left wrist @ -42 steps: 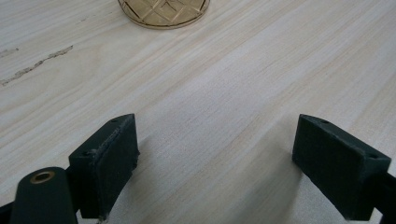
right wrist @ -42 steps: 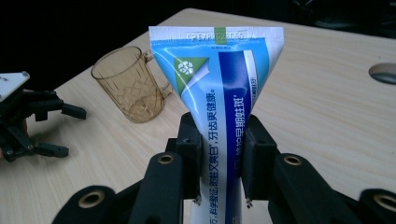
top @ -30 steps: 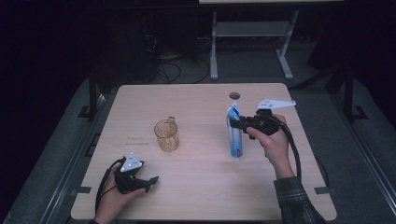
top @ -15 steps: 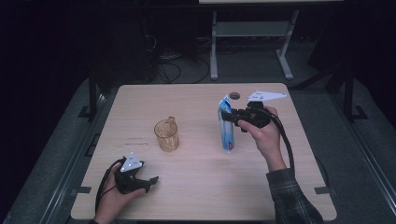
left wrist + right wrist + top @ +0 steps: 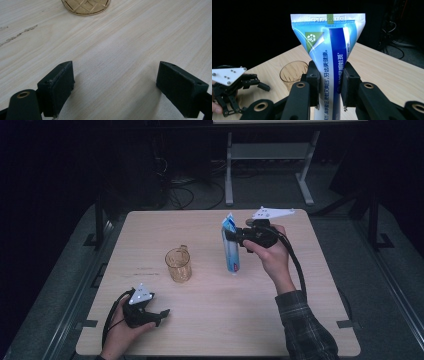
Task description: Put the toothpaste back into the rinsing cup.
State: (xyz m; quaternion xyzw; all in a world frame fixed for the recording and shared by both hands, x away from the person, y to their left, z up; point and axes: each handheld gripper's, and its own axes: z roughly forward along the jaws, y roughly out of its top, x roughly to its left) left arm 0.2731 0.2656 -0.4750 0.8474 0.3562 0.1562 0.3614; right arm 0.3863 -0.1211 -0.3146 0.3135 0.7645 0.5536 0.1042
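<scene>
A blue and white toothpaste tube (image 5: 230, 245) hangs upright above the table, cap end down, crimped end up. My right gripper (image 5: 231, 238) is shut on its upper part; in the right gripper view both jaws press the tube (image 5: 331, 67) from either side. An amber glass cup (image 5: 178, 264) stands left of the tube, its rim also in the left gripper view (image 5: 86, 5). My left gripper (image 5: 161, 315) rests low on the table near the front left, open, with only bare wood between its pads (image 5: 58, 85).
The light wooden table (image 5: 280, 320) has a small round hole near its far edge. Beyond it stand a metal frame and cables on a dark floor. Free tabletop lies in front of the cup and tube.
My right gripper has carried the tube leftward and slightly up toward the cup. The left gripper has stayed put.
</scene>
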